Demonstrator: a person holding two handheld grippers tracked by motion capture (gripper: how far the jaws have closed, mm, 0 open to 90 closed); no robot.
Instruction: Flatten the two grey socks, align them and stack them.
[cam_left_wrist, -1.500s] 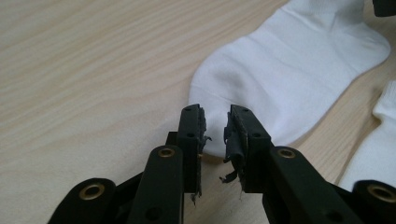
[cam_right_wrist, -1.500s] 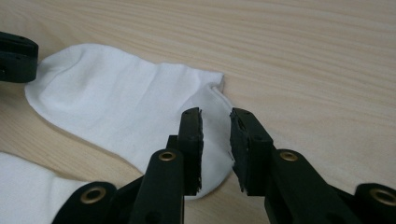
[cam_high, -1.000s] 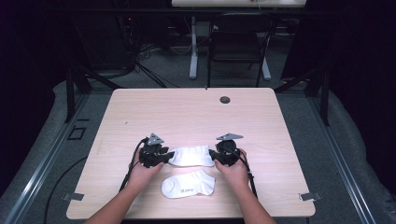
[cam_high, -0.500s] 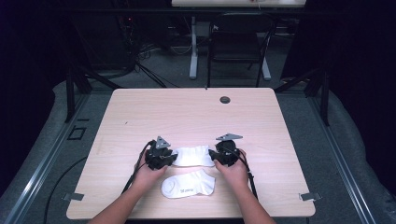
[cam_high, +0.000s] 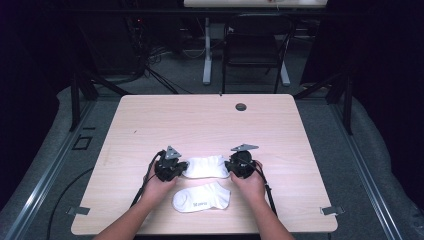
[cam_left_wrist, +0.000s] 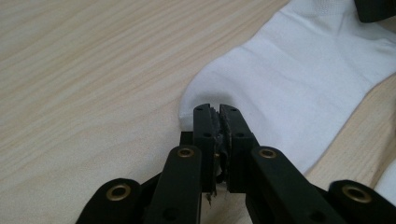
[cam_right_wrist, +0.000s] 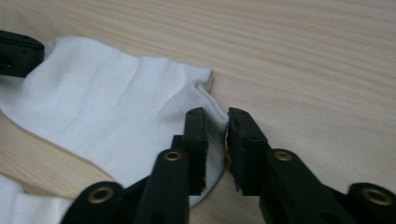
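Nearest, second white sock (cam_high: 201, 197), lying flat by the table (cam_high: 210, 120) edge. Just beyond, flat white ankle sock (cam_high: 205, 166), soft and faintly creased: toe pinched in left gripper (cam_left_wrist: 218, 112), cuff edge between the narrowing, not-quite-closed right gripper (cam_right_wrist: 215, 119).

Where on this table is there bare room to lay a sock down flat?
The whole far half of the table is bare, apart from the small dark disc. The side strips outside each hand are free too. It is crowded near the person, around the upper sock and lower sock.
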